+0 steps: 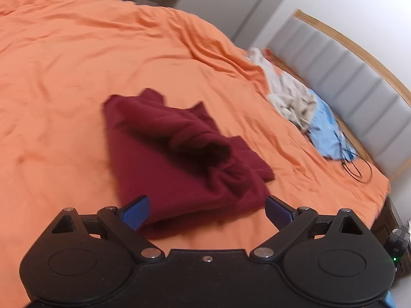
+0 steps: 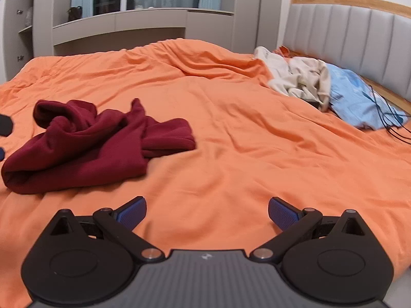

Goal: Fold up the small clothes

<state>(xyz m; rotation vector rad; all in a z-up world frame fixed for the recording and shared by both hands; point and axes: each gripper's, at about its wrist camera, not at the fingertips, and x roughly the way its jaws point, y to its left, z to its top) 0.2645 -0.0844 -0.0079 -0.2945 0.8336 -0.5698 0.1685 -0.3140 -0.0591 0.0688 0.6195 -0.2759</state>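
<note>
Both grippers are seen with their blue pads spread wide and nothing between them. In the left wrist view, the left gripper (image 1: 206, 209) is held just at the near edge of the maroon garment (image 1: 179, 154), which fills the middle of the frame; the pads flank its lower corner without pressing on it, so a grasp of that edge is judged to be the likely aim. In the right wrist view, the right gripper (image 2: 207, 213) is held over bare orange duvet (image 2: 231, 133), well apart from the garment, which lies at the left of the frame.

The garment is a soft, thick knit, probably fleece or jersey, bunched into rolled folds on top with a flatter panel beneath; it is not yet folded neatly. The duvet is matt cotton, creased in long shallow ridges. At the right of both frames, a cream garment (image 2: 300, 79) and a pale blue cloth (image 2: 359, 100) are heaped beside the padded grey headboard (image 2: 359, 36), with thin black cables (image 2: 390, 118) trailing across.
</note>
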